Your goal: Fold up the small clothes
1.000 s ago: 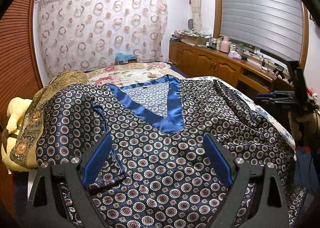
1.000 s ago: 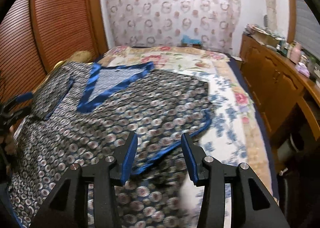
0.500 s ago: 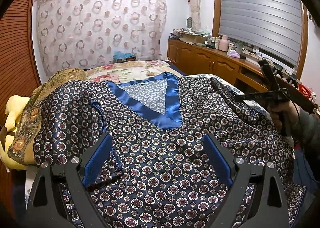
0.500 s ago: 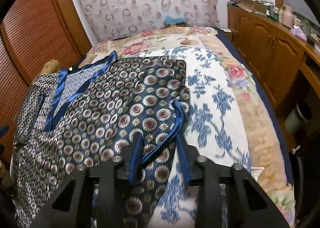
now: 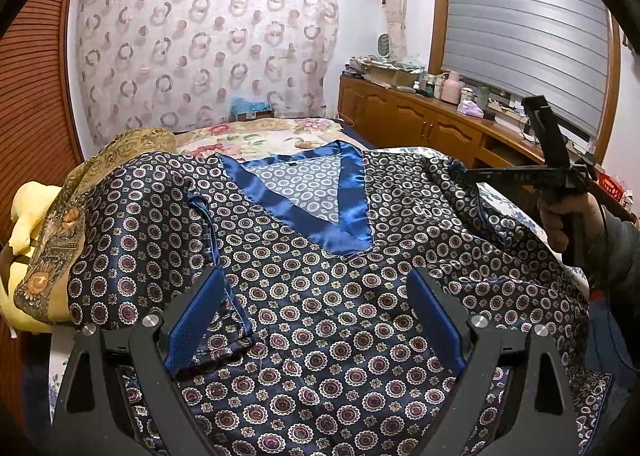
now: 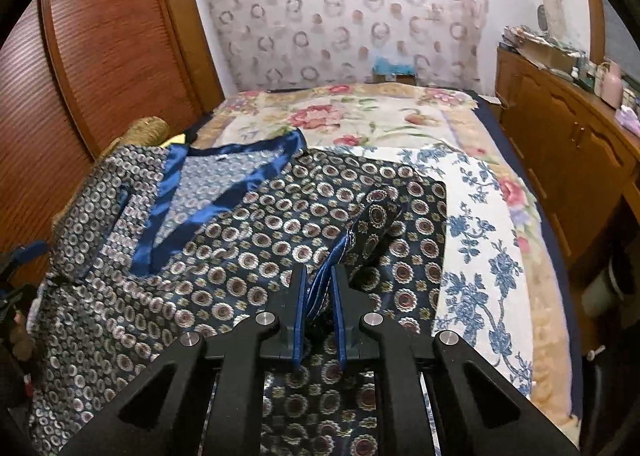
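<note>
- While my left gripper (image 5: 316,320) hovers with its blue pads spread wide and nothing between them, the patterned satin top (image 5: 320,296) lies spread over the near end of the bed (image 6: 480,216), reaching its left edge.
- Beside my left pad, the top's left sleeve (image 5: 200,256) is folded in over the body, its blue-trimmed cuff lying near the pad.
- At the middle, the blue V-neck collar (image 5: 320,212) faces up, pointing toward me.
- Toward the bed's right edge, my right gripper (image 6: 320,296) is clamped on the blue-trimmed edge of the right sleeve (image 6: 372,224), which rises off the top in a ridge.
- Past the right edge stands a wooden cabinet (image 6: 560,160).
</note>
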{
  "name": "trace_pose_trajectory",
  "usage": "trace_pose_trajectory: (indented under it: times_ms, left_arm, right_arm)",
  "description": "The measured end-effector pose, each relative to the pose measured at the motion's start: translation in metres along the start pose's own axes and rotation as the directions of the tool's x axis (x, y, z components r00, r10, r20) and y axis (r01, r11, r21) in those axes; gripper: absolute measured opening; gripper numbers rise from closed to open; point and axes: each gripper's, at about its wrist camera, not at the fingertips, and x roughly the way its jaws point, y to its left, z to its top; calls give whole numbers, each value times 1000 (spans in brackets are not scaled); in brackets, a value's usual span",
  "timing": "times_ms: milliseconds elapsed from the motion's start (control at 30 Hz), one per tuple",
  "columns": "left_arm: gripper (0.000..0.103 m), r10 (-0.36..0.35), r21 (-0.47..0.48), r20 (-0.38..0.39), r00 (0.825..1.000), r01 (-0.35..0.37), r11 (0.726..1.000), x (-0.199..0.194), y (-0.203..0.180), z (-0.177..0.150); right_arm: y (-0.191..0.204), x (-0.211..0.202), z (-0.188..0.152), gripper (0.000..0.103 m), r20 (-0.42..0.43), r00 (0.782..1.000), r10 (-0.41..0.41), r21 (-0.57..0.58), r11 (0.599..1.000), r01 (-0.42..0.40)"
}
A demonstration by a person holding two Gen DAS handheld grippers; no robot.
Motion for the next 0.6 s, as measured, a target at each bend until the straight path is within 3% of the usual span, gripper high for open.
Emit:
trace_pose_trajectory:
  times_ms: [133,233,400,600]
  left_arm:
    - [93,0,-7,-3,1000,0,1000,1,3,-1]
    - [93,-1,-9,-5,1000,1,1000,3,3,-1]
    - [93,1,-15,-10,1000,-2,1000,5,7,-1]
    - [93,16,-20,-12,1000,-17,1000,5,16,0]
  right_arm:
    - [-9,-7,2,41,19,1000,-15,8,1000,15]
    - [-17,-12,2,52,23,999,-44,18,999,43]
    - [-25,-18,1,56,31,998,-53,32,998,52]
    - [-32,-13,-2,56,-5,990,-143,37,989,143]
